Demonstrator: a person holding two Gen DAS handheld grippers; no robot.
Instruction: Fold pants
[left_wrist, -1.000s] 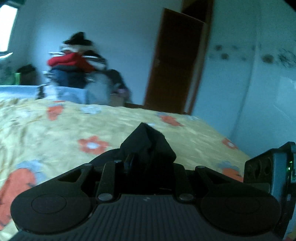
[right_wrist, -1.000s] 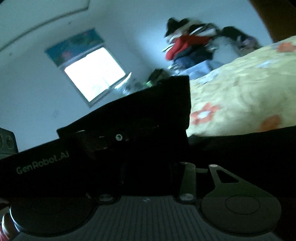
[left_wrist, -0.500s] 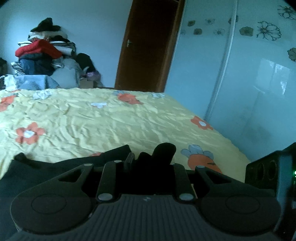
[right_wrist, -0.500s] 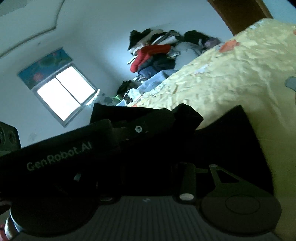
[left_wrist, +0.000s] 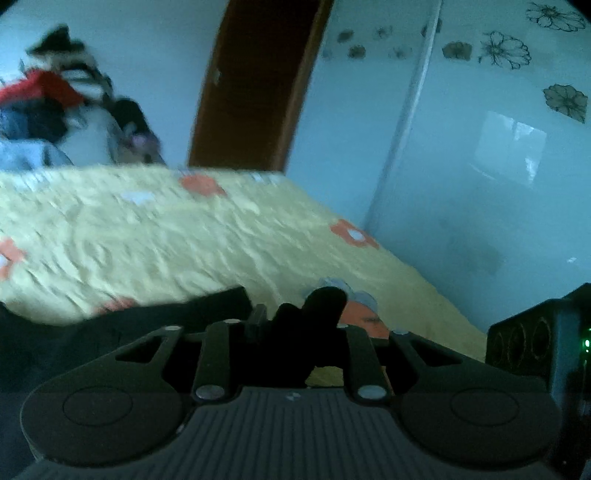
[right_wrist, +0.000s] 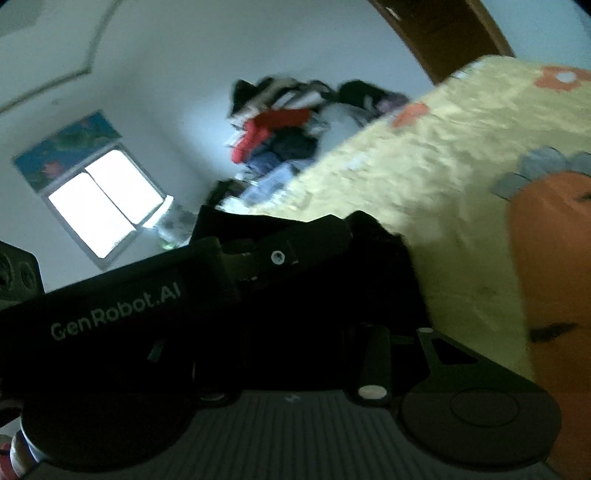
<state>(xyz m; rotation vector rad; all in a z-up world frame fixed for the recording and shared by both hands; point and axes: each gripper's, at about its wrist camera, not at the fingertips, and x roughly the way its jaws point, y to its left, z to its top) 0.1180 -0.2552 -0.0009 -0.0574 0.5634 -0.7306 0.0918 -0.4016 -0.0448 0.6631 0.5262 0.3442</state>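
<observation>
The left gripper has just been opening, with a bunched fold of the black pants between its jaws. The right gripper is buried in dark pants cloth; its grip cannot be told. Ahead of both lies the yellow flowered bedsheet.

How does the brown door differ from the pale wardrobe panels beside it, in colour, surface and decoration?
The brown door is dark wood colour, while the wardrobe panels are pale blue-white. The door looks matte, whereas the panels are glossy and mirror a bright window patch. The door is plain, apart from a small fitting at its left edge, but the panels carry flower motifs near the top. Both stand upright behind the yellow flowered bedspread.
</observation>
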